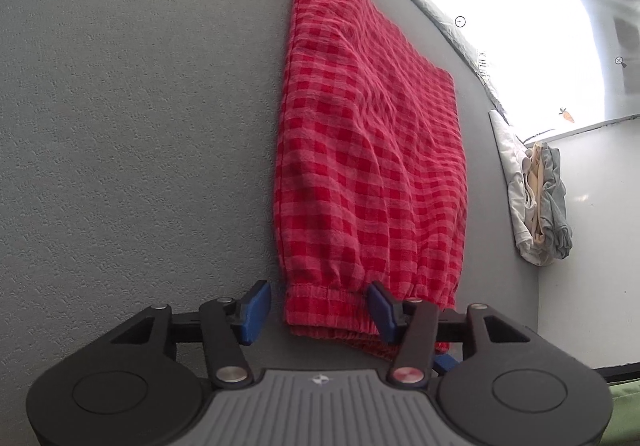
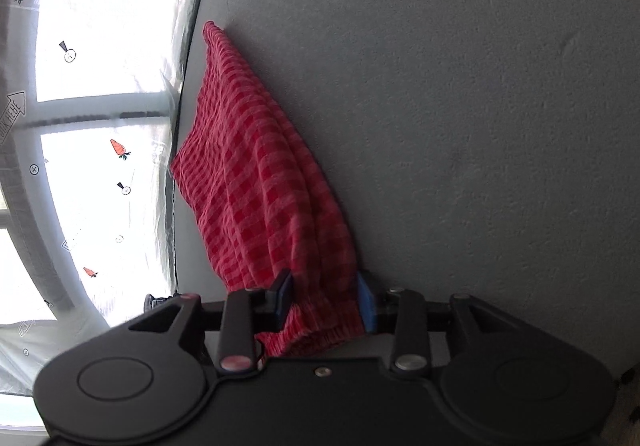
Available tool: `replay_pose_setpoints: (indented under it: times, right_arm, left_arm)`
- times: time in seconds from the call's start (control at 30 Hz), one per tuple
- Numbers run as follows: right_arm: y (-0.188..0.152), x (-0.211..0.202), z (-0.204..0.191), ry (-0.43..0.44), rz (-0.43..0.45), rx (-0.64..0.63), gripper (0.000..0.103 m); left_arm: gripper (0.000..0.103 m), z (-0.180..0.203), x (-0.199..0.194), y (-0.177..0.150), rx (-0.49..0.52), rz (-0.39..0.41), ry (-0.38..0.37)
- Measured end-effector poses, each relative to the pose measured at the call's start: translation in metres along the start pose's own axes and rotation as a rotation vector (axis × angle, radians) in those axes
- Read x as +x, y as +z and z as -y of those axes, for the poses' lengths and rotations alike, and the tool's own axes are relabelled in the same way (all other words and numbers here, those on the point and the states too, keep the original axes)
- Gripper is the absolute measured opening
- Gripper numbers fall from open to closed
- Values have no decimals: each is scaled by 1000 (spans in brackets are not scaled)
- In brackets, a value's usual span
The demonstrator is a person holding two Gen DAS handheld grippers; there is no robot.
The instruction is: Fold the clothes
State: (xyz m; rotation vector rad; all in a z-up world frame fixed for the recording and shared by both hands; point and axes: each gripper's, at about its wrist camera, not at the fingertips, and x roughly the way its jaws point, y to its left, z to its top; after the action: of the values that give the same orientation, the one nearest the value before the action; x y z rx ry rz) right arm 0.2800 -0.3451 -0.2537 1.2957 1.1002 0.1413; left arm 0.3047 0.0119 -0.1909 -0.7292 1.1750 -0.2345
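**A:** Start at the left. What is the left gripper (image 1: 318,310) doing?

**B:** Its jaws stand apart. One blue pad (image 1: 256,312) rests on the bare grey table (image 1: 120,126), clear of the cloth; the other sits on the elastic waistband (image 1: 332,298) of the red checked garment (image 1: 372,150). Nothing is pinched there, so I call it released.

**A:** And where is the garment?

**B:** Lying folded lengthwise on the table, running away from both grippers toward the curtain (image 1: 540,26) printed with carrots.

**A:** The right gripper (image 2: 324,300)?

**B:** The waistband is bunched between its pads and seems to touch both, so I judge it clasped, though loosely.

**A:** What could go wrong?

**B:** With only one side gripped, a lift would drag the waistband crooked and spill the fold open. If the left jaws close where they are, they could catch only the edge, or nothing. A loose right grip could let the cloth slip mid-fold. The far end also lies near the table's edge and might slide off if pushed.

**A:** Any containers?

**B:** None that I can see. Far right in the left view, a small pile of pale clothes (image 1: 540,198) lies loose on the table.
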Motion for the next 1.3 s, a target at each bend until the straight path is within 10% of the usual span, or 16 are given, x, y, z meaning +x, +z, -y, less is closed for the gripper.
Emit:
replay_pose_setpoints:
  times: [0.4,0.57,1.13,1.3]
  right_arm:
    - [1,15,8,94,-28,82,38]
    - [-1,19,-1,109,-34,57,16]
    - [-25,-77,-66,449,-26,89,10]
    - [-33,-82,-68,456,-9,97,10]
  left_arm:
    - [38,-3,4,1,-10,-15,-43]
    - [18,-11,3,1,-98,-15,-94]
    - [17,57,-134,-10,-124,172,-396]
    - [17,60,-131,-16,-167,176,-354]
